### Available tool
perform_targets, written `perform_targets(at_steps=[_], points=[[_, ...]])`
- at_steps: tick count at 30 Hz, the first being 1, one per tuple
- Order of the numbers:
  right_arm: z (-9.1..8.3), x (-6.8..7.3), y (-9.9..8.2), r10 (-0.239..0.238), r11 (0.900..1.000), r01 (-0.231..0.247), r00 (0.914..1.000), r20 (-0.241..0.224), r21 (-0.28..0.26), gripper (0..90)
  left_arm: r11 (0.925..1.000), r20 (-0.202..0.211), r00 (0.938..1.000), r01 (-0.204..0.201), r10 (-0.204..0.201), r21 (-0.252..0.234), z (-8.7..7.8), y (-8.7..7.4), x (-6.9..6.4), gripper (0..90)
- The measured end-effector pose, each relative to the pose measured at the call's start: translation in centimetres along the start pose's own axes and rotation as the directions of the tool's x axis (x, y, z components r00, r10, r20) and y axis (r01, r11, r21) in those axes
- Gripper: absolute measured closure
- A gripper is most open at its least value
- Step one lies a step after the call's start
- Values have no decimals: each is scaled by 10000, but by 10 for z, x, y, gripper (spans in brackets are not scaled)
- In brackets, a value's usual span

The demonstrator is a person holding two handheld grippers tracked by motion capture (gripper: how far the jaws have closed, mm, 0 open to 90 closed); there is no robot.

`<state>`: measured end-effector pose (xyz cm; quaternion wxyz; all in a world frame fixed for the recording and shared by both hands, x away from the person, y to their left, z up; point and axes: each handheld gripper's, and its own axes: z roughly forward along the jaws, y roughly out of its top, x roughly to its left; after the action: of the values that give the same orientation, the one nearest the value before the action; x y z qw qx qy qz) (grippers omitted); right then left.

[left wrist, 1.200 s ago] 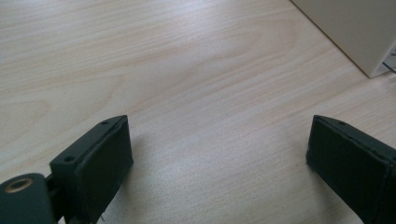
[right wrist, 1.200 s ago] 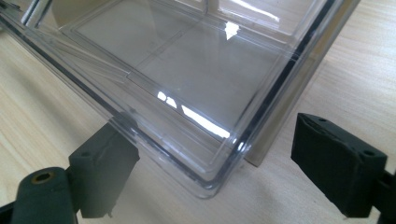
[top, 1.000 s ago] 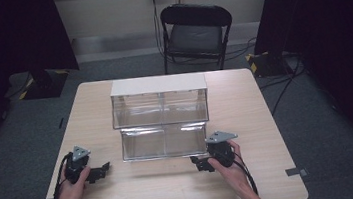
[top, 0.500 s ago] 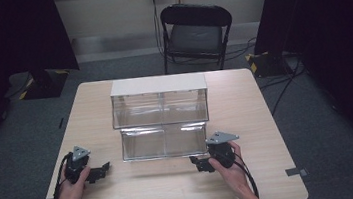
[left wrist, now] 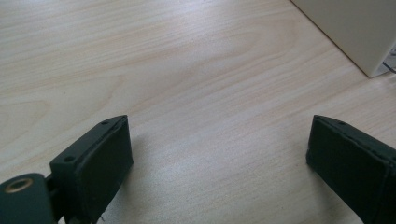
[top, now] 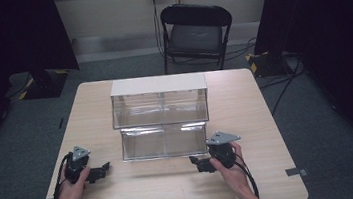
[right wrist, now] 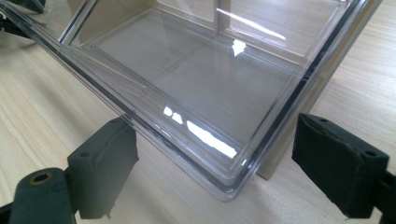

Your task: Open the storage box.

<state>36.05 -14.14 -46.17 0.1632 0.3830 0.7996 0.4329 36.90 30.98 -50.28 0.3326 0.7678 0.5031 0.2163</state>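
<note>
A small cabinet (top: 158, 85) with a white top and clear drawers stands in the middle of the wooden table (top: 246, 106). Its lower clear drawer (top: 164, 140) is pulled out toward me and looks empty. My left gripper (top: 103, 169) rests on the table left of the drawer's front, open, with bare wood between its jaws (left wrist: 219, 154). The right gripper (top: 196, 163) sits at the drawer's front right corner, also open. In the right gripper view the clear drawer (right wrist: 201, 79) has its near corner between the spread jaws, and the right gripper (right wrist: 215, 163) is not touching it.
The cabinet's cream side (left wrist: 345, 32) is in the upper right of the left gripper view. A black folding chair (top: 195, 29) stands behind the table. Cables (top: 284, 87) run over the grey floor at the right. Dark curtains hang on both sides.
</note>
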Motion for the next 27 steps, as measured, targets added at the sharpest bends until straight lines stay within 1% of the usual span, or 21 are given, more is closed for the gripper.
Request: perform_targets(at_steps=[6, 7, 8, 10, 20, 27], points=[[-1, 1, 0, -39, 10000, 39, 10000, 91, 16, 136, 10000, 0, 10000, 0, 0, 3, 0, 0, 0, 64], [-1, 1, 0, -31, 10000, 31, 10000, 62, 6, 136, 10000, 0, 10000, 0, 0, 1, 0, 0, 0, 64], [-1, 1, 0, 12, 10000, -12, 10000, -97, -38, 135, 10000, 1, 10000, 1, -1, 2, 0, 0, 0, 64], [-2, 3, 1, -118, 9999, 118, 9999, 16, -39, 136, 10000, -7, 10000, -26, 26, 7, 0, 0, 0, 64], [-2, 3, 1, -150, 9999, 150, 9998, 91, -59, 137, 10000, -2, 10000, -6, 6, 2, 0, 0, 0, 64], [-3, 3, 1, -73, 10000, 73, 9999, 122, -23, 138, 10000, 0, 10000, -2, 2, 2, 0, 0, 0, 64]])
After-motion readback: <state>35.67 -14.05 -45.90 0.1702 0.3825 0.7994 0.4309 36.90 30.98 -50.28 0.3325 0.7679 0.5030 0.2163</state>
